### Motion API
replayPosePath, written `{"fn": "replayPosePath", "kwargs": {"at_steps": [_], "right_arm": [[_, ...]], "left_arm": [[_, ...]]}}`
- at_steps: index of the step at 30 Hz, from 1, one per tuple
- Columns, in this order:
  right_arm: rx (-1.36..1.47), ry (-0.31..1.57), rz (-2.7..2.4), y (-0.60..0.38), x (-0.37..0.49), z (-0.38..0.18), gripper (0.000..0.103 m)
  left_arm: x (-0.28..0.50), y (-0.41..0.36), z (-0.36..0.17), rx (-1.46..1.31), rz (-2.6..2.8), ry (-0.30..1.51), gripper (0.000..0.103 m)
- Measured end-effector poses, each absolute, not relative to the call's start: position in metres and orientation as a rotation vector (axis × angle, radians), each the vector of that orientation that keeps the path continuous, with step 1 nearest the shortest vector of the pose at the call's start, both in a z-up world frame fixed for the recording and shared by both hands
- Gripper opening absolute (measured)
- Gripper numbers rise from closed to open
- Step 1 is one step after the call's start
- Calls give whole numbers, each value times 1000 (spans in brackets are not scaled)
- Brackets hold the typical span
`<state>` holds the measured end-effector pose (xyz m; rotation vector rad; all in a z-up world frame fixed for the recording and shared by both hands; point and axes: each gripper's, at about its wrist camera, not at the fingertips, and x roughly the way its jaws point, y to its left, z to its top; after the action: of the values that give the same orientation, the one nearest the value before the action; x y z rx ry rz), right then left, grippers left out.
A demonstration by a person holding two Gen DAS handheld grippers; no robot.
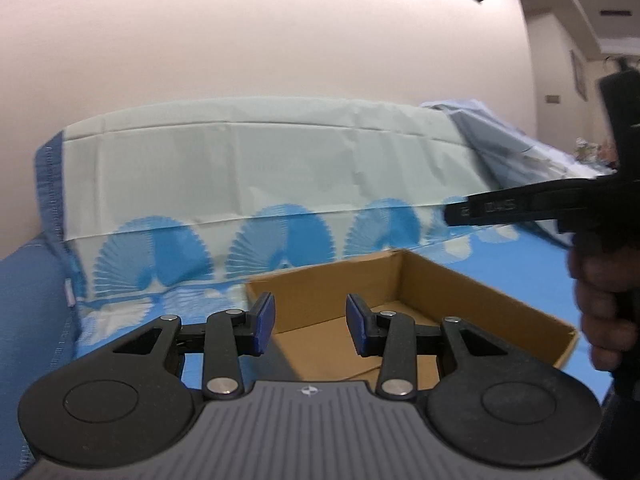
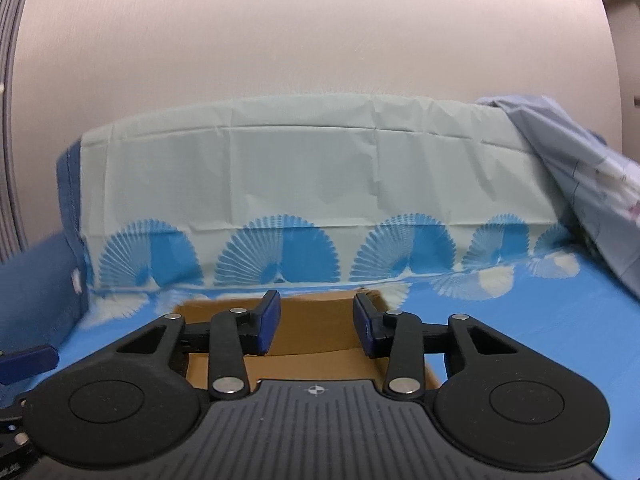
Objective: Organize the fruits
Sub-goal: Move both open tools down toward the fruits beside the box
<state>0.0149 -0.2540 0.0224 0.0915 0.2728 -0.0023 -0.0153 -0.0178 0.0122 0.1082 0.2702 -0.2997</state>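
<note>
An open brown cardboard box (image 1: 460, 292) lies on a blue patterned cloth (image 1: 516, 264); what shows of its inside is bare. It also shows in the right wrist view (image 2: 316, 332). My left gripper (image 1: 310, 326) is open and empty, held above the box's near left part. My right gripper (image 2: 316, 326) is open and empty, above the box's near edge. The right gripper's body (image 1: 532, 206) and the hand holding it (image 1: 604, 292) show at the right of the left wrist view. No fruit is in view.
A raised back covered with pale green cloth with blue fan prints (image 2: 304, 184) stands behind the box, against a pink wall (image 2: 320, 32). A crumpled grey-blue sheet (image 2: 580, 176) lies at the right. A blue pad of the left gripper (image 2: 28, 360) shows at the left edge.
</note>
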Motion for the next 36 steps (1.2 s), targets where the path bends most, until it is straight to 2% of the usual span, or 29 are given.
{"fn": "replayPosePath", "kwargs": {"at_steps": [6,9,15,28,30,32,36], "right_arm": [[84,252,19,-229,6,25,46],[68,247,23,-220,7,25,46],[91,267,32,-211,16,21,46],[97,301,89,-181,34,10,46],[93,301,109,-174,35,9,45],[95,306,131,-168,36,8,36],[99,308,170,-155,36,7,28]], "left_arm": [[6,22,29,174,-255,302,44],[22,51,26,181,-228,374,44],[50,100,11,-36,-151,521,44],[68,101,-1,-58,-132,580,44],[71,106,-4,-76,-119,591,42],[74,113,-5,-101,-113,599,39],[81,132,-8,-167,-68,618,29]]}}
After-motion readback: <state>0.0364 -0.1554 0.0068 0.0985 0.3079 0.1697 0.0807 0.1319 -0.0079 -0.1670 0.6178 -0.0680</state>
